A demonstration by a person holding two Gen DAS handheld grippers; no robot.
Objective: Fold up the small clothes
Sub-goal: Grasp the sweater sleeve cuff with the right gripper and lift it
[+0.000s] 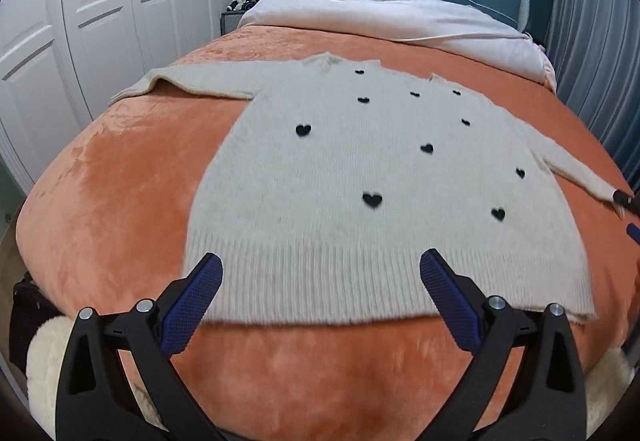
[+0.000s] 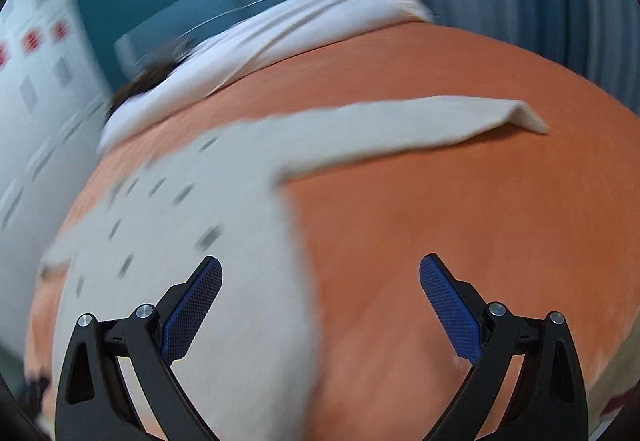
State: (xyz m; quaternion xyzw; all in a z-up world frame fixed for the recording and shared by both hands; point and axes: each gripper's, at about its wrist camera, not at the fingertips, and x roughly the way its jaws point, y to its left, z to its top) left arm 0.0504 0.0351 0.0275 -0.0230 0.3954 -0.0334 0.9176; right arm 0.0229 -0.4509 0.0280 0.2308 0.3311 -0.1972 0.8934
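Left wrist: left gripper [image 1: 320,281] hovering spread wide over ribbed hem of cream sweater [image 1: 360,169], lying flat on orange blanket [image 1: 120,181].
Right wrist, blurred: right gripper [image 2: 320,281] gaping apart, straddling sweater's side edge.

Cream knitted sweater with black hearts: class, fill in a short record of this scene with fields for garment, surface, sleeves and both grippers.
garment: cream knitted sweater with black hearts, spread flat, front up, unfolded
surface: orange plush blanket on the bed
sleeves: both stretched outward; right sleeve has its cuff turned over
left gripper: open, hovering over the ribbed hem
right gripper: open, holding nothing; view blurred
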